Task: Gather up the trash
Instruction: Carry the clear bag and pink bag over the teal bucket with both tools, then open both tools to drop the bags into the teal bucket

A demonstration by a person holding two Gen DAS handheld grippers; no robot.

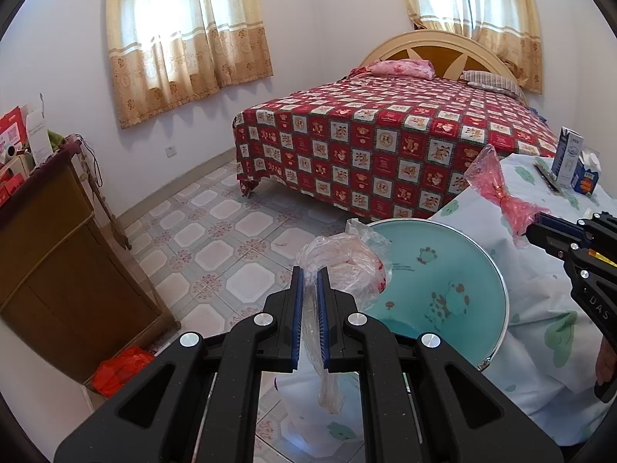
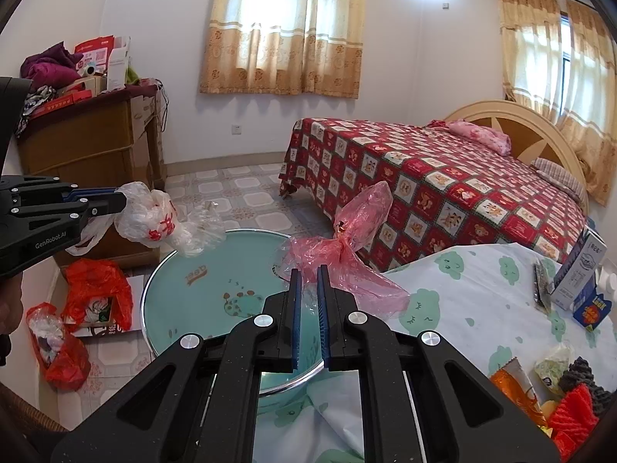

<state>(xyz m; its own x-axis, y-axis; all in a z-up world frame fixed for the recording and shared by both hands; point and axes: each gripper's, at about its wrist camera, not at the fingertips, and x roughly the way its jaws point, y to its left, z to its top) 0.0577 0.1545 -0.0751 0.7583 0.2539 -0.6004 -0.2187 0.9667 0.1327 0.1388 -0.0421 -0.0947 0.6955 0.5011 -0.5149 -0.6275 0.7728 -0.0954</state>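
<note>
My left gripper (image 1: 309,272) is shut on a crumpled clear plastic bag with red print (image 1: 347,270), held above the near rim of a round teal glass top (image 1: 443,270). A tail of the bag hangs down between the fingers. My right gripper (image 2: 308,270) is shut on a knotted pink plastic bag (image 2: 347,254), over the edge where the teal top (image 2: 216,281) meets the cloth-covered table (image 2: 462,289). In the right wrist view, the left gripper (image 2: 121,197) and its clear bag (image 2: 154,220) show at the left. In the left wrist view, the right gripper (image 1: 534,227) holds the pink bag (image 1: 497,189).
Red plastic bags (image 2: 96,289) with rubbish lie on the tiled floor by a wooden cabinet (image 2: 88,146). Cartons (image 2: 578,277) stand on the table's far right, with wrappers (image 2: 540,386) at its near right corner. A bed with a red patterned cover (image 1: 385,142) stands behind.
</note>
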